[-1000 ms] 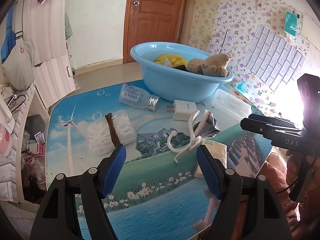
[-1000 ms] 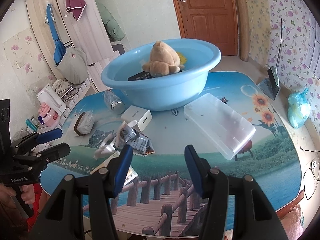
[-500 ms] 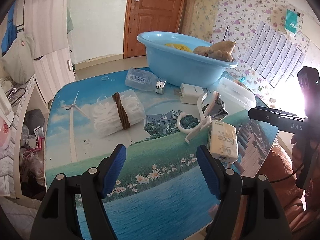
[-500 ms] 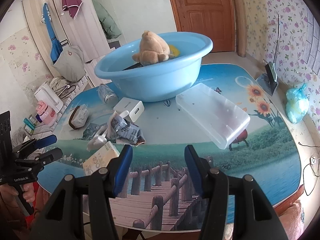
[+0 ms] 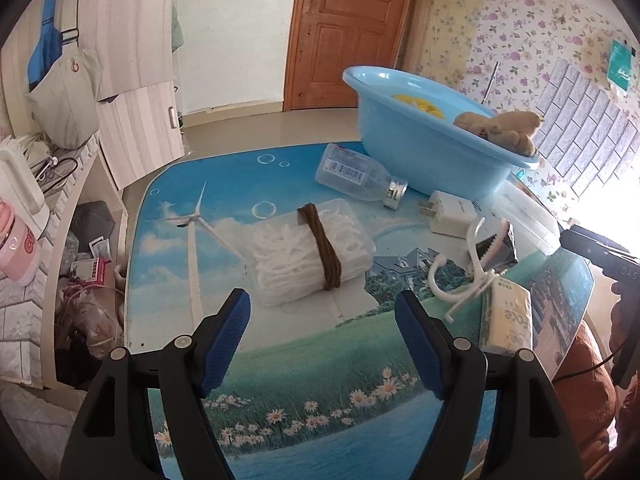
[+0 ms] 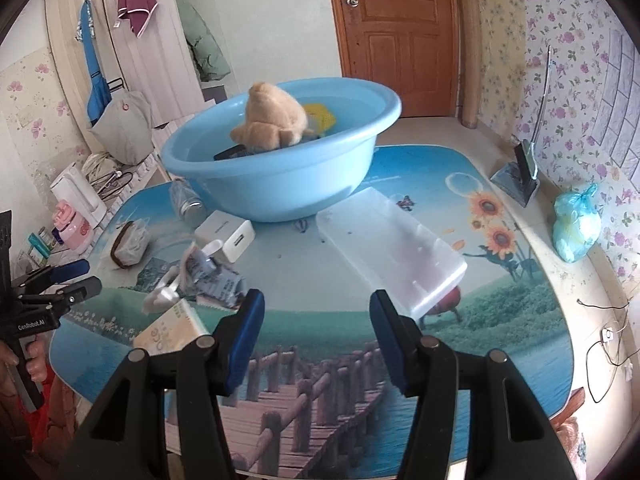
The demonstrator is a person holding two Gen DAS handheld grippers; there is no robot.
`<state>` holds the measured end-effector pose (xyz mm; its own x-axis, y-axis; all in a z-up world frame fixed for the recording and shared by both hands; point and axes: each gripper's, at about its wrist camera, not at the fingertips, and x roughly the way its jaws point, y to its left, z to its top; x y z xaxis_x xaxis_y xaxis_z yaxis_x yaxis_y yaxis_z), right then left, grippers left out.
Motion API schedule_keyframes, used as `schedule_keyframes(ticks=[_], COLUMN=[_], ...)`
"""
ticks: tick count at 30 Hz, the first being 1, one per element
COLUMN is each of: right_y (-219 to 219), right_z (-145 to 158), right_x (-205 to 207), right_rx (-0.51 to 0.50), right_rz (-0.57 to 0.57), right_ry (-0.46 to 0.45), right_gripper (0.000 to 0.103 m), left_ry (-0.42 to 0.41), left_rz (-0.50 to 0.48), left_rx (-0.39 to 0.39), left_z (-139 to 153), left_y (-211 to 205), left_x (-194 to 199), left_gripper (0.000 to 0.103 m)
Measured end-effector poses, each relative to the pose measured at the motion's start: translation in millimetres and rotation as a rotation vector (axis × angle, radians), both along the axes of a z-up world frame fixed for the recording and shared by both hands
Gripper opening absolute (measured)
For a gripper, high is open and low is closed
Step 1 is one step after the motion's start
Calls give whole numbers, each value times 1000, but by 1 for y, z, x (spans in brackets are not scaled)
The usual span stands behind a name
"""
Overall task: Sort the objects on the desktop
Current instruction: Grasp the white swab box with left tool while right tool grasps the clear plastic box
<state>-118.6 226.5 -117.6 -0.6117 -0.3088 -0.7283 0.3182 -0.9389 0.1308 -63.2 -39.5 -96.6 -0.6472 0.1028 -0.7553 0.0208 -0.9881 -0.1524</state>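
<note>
A blue basin (image 5: 424, 160) (image 6: 280, 188) at the table's far side holds a tan plush toy (image 6: 272, 120) and a yellow thing. In front of it lie a clear bottle (image 5: 356, 176), a white charger (image 5: 452, 216) (image 6: 228, 236), a white hook (image 5: 464, 276), a crumpled wrapper (image 6: 216, 280), a tissue pack (image 5: 508, 320) (image 6: 168, 332) and a clear lid (image 6: 392, 256). A bag of white swabs bound with brown cord (image 5: 312, 256) lies just ahead of my left gripper (image 5: 322, 320), whose jaws are opening with nothing between them. My right gripper (image 6: 316, 328) hovers over the near table with its jaws opening, also empty.
A light blue knotted bag (image 6: 576, 224) and a dark stand (image 6: 520, 180) sit at the table's right edge. A shelf with a pink cup (image 5: 16, 248) and clutter runs along the left. The wooden door (image 6: 396, 36) is behind the basin.
My left gripper swung left and lower, so the swab bag now sits centred ahead of it. The right gripper's jaws have spread wider; the basin looks closer in its view.
</note>
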Motion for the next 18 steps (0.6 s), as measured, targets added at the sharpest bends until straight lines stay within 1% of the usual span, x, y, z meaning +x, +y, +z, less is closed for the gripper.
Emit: schedule_keyframes(ticks=[1, 3, 6, 8, 9, 10, 12, 15, 18], right_y=[4, 13, 18, 19, 19, 20, 21, 25, 29], right_z=[0, -1, -5, -6, -8, -10, -16, -22, -25], right_x=[-3, -9, -19, -25, -30, -35, -46, -61, -73], right_rx=[4, 10, 66, 93, 99, 104, 92, 101, 104], right_rz=[-16, -34, -38, -22, -5, 7, 32, 23, 14], right_ry=[8, 17, 35, 56, 56, 55, 37, 12, -1], right_gripper=[78, 88, 90, 96, 101, 103, 103, 103, 103], left_ry=[-5, -20, -44, -60, -69, -75, -74, -73, -83], left_rz=[16, 42, 59, 66, 75, 84, 96, 107, 124], left_rx=[3, -2, 6, 26, 32, 32, 28, 33, 48], left_z=[-1, -2, -5, -8, -9, -10, -10, -12, -16], left_y=[-1, -1, 0, -1, 0, 0, 2, 1, -1], left_x=[-4, -11, -21, -26, -30, -32, -36, -41, -49], left_gripper=[77, 77, 77, 78, 79, 80, 82, 85, 85])
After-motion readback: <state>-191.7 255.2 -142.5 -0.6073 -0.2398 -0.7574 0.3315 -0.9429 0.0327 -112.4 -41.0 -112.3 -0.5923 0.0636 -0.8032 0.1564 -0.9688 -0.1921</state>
